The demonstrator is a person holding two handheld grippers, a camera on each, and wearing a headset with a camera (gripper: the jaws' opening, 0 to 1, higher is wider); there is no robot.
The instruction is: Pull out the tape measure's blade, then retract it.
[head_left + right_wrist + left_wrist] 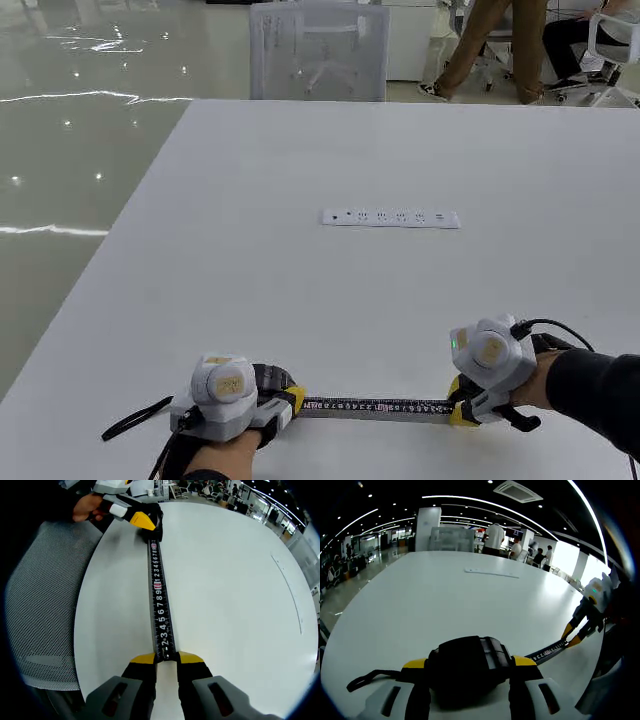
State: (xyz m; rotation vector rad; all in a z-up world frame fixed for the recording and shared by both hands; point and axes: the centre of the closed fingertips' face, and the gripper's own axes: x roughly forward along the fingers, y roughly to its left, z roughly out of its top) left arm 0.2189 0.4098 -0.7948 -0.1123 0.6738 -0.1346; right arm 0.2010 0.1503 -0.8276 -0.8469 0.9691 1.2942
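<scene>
A black tape measure case (pixel 272 383) lies near the front edge of the white table (pixel 400 300), with my left gripper (pixel 283 405) shut on it. In the left gripper view the case (pixel 470 667) sits between the yellow-tipped fingers (pixel 415 663). The numbered blade (pixel 375 406) runs out flat to the right along the table. My right gripper (pixel 458 410) is shut on the blade's end. In the right gripper view the blade (pixel 159 600) stretches from my right gripper (pixel 166 657) to the case (pixel 156 525) held by the left gripper (pixel 142 520).
A white power strip (pixel 390 217) lies mid-table. The case's black wrist strap (pixel 135 418) trails left. A mesh chair (pixel 318 50) stands at the far edge, with people and office chairs behind at the back right. Another mesh chair (pixel 45 605) is beside the table's near edge.
</scene>
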